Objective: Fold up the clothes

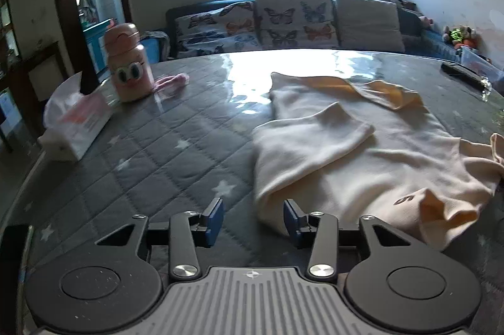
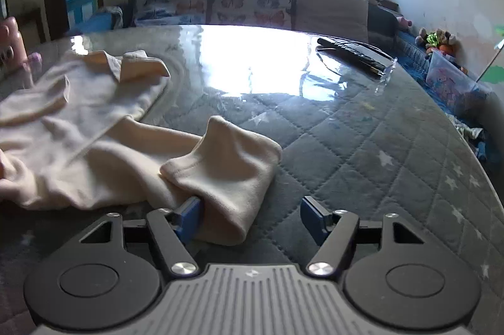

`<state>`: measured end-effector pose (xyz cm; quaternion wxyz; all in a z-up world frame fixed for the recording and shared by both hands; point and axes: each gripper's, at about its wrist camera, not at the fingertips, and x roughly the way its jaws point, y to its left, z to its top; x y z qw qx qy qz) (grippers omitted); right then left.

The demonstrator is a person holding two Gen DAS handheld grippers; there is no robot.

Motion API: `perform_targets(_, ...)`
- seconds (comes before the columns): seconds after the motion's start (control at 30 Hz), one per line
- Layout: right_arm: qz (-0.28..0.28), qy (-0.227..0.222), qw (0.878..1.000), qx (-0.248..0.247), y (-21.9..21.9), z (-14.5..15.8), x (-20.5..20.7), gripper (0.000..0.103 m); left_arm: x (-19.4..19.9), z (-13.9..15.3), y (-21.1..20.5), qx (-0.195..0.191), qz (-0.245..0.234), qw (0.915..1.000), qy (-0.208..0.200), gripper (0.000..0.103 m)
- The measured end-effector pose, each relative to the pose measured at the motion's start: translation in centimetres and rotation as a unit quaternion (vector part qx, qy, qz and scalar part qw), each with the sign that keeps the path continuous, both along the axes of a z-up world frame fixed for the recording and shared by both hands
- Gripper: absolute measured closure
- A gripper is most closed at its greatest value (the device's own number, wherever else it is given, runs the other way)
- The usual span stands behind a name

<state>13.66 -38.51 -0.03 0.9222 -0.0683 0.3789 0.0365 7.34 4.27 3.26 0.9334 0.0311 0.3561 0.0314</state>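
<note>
Cream shirt (image 1: 362, 146) lies collar-far, long axis front-to-back; sleeves folded inward.

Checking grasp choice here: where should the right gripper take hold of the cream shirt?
The folded-over sleeve end lying between the open right gripper fingers. Come in low from the near edge of the shirt: it humps up off the table.

The quilted table (image 1: 163, 152) lies bare between the tissue box (image 1: 75, 127) and the cream garment (image 1: 362, 146); a gripper could pass there. The pink bottle (image 1: 129, 64) stands just behind the tissue box at the far left. To the right of the garment, the table is open up to the black case (image 2: 356, 53) near the far edge.
</note>
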Motion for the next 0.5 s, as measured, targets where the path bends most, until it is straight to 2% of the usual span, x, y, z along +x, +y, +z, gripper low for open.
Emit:
perform_targets(0.07,-0.001,-0.011,1.0,-0.012,0.2,0.1,0.5,0.027,0.6,0.2,-0.8,0.005,-0.008,0.9999,-0.005,0.044)
perform_targets(0.2,-0.043,-0.044,0.998,-0.025,-1.0,1.0,1.6,0.026,2.2,0.3,-2.4,0.022,-0.026,0.9993,-0.018,0.021)
perform_targets(0.33,-0.129,-0.062,0.99,0.006,-4.7,2.5,2.3,0.024,3.4,0.2,-4.1,0.043,-0.052,0.9973,-0.029,0.021)
perform_targets(0.43,-0.159,-0.056,0.985,0.023,-6.4,2.5,2.0,0.023,4.4,-0.5,-5.3,0.058,-0.076,0.995,-0.031,0.023)
perform_targets(0.5,-0.162,-0.048,0.985,0.027,-6.7,2.3,1.8,0.022,4.9,-1.0,-6.2,0.066,-0.093,0.9931,-0.027,0.028)
